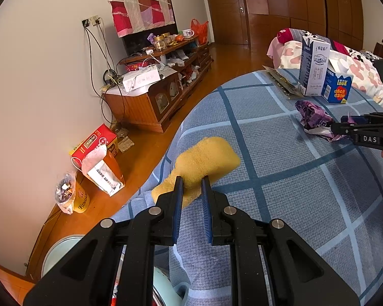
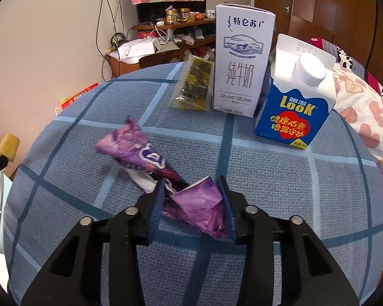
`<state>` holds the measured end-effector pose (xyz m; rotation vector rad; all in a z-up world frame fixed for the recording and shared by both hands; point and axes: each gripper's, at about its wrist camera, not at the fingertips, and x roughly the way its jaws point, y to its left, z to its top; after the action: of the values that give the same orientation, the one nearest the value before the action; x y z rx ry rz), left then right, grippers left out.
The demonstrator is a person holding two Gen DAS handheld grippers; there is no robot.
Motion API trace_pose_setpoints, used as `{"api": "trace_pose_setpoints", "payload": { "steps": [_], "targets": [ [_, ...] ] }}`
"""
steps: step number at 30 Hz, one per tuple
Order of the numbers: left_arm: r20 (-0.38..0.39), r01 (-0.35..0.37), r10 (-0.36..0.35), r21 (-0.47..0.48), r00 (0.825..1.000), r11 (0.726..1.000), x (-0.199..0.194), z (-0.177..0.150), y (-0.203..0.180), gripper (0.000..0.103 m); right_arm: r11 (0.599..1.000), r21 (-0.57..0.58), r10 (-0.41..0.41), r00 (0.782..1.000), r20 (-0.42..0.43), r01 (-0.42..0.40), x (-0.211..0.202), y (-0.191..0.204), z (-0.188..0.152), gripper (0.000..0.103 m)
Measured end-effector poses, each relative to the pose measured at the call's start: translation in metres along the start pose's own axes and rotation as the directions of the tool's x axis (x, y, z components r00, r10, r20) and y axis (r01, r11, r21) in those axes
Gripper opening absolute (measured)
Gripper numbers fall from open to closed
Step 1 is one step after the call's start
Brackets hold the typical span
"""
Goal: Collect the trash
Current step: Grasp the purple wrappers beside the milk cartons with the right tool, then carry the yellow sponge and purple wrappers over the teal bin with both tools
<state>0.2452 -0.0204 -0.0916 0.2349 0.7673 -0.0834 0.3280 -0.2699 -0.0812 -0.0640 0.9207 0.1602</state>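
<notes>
Sponge [image 1: 204,163] is pinched in the left claw [image 1: 192,181] above the edge of the blue checked bench [image 2: 268,191]. Right claw [image 2: 191,183] grips one end of the purple wrapper [image 2: 145,153] lying on the bench. Behind stand a white milk carton [image 2: 242,61] and a blue carton [image 2: 296,97].

Both wrist views share the checked cloth [image 1: 306,178].

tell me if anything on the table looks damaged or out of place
The purple wrapper is crumpled and torn open, one end between the right gripper's fingers. A flat seaweed packet lies beside the upright milk carton. Nothing looks spilled.
</notes>
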Motion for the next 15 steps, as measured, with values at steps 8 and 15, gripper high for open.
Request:
{"api": "trace_pose_setpoints", "payload": {
  "steps": [8,15],
  "targets": [
    [0.014,-0.008,0.008,-0.005,1.0,1.0,-0.013,-0.005,0.007,0.014,1.0,-0.023,0.006,1.0,0.022,-0.006,-0.012,0.014,-0.008,0.018],
    [0.029,-0.015,0.015,-0.011,0.999,1.0,-0.027,-0.013,0.014,0.014,1.0,-0.015,0.014,0.998,0.055,-0.013,-0.026,0.017,-0.011,0.017]
  ]
}}
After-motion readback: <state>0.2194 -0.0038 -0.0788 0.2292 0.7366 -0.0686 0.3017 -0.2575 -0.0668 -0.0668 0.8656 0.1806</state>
